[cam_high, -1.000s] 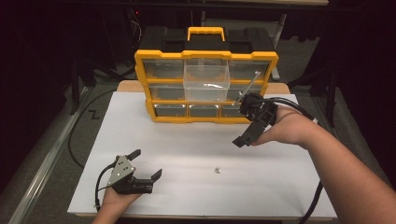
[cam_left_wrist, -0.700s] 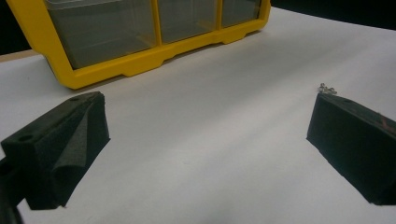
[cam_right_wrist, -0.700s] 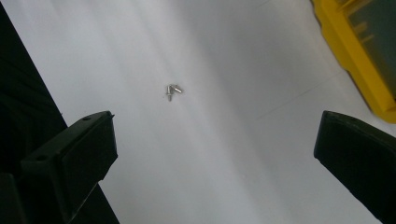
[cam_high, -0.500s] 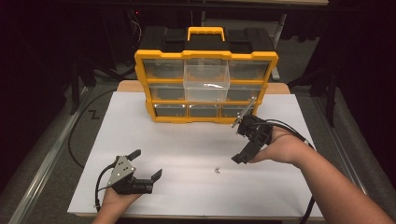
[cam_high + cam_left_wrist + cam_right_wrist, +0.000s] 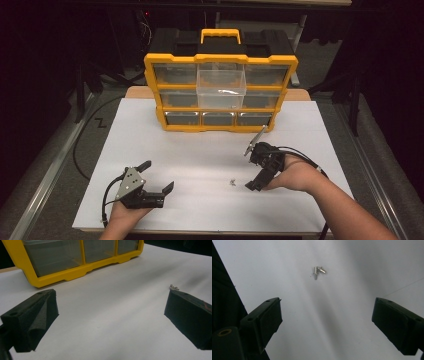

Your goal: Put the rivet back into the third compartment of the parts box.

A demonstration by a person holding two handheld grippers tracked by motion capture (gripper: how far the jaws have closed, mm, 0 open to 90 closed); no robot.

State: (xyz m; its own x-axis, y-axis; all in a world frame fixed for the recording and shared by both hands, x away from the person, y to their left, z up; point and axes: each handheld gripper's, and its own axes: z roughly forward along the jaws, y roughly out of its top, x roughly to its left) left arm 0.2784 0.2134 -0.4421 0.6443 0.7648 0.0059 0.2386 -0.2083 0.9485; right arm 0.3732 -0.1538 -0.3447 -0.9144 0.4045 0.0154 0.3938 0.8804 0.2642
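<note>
Two small silver screws [image 5: 232, 182] lie together on the white table top [image 5: 200, 150]. My right gripper [image 5: 250, 169] hangs low just right of them, tilted down at the table. In the right gripper view the screws [image 5: 318, 271] lie ahead of the gripper [image 5: 325, 312], not between its pads. Its jaws have just been closing a little and still stand wide apart, with nothing between them. My left gripper [image 5: 157, 176] rests open near the front left edge. In the left gripper view the screws [image 5: 173, 287] peek over the right fingertip of the gripper [image 5: 110, 305].
A yellow and black drawer organizer [image 5: 220, 127] stands at the back of the table, its lower rim [image 5: 75, 275] close ahead in the left gripper view. One clear drawer [image 5: 221, 90] in its middle is pulled out. Cables trail off the table at both sides.
My right hand has come down from in front of the organizer to just above the table beside the screws. The left hand has stayed where it was.
</note>
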